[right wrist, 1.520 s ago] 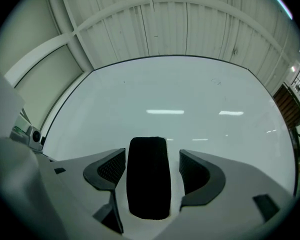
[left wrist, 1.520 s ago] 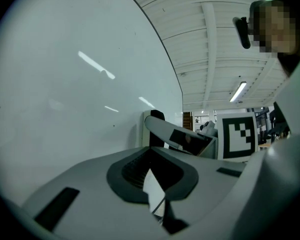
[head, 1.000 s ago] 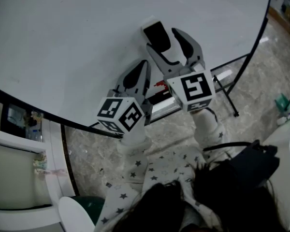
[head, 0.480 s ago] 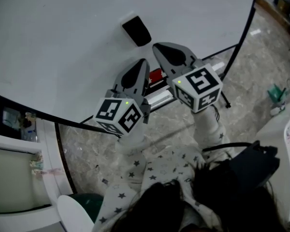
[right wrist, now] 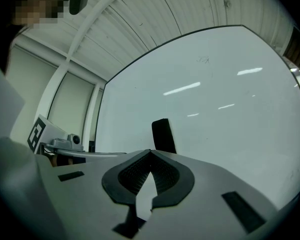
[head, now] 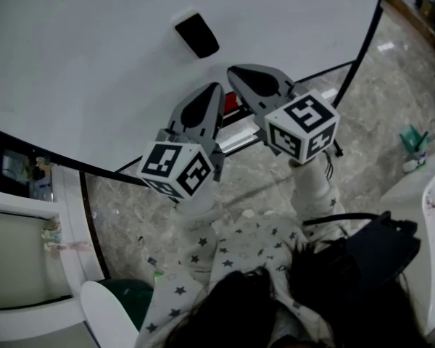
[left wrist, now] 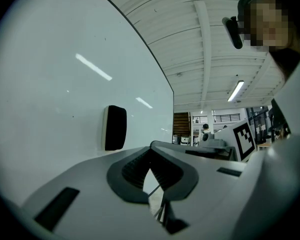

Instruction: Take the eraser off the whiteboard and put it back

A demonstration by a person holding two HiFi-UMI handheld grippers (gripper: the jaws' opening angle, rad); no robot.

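Note:
The black eraser (head: 196, 35) clings to the whiteboard (head: 87, 71), apart from both grippers. My right gripper (head: 234, 71) is shut and empty, its tips just below and right of the eraser. My left gripper (head: 213, 88) sits beside it, also shut with nothing in it. In the left gripper view the eraser (left wrist: 115, 127) stands on the board up and left of the closed jaws (left wrist: 150, 148). The right gripper view shows the eraser (right wrist: 162, 135) on the board just beyond the closed jaws (right wrist: 150, 151).
A marker tray (head: 235, 140) with a red marker (head: 230, 104) runs along the board's lower edge, under the grippers. The board's black stand leg (head: 338, 151) reaches onto the marble floor. A green bin (head: 127, 299) stands at the lower left.
A second ago the right gripper's jaws stood open around the eraser on the board. They have since drawn back from it and shut empty; the eraser stays on the board.

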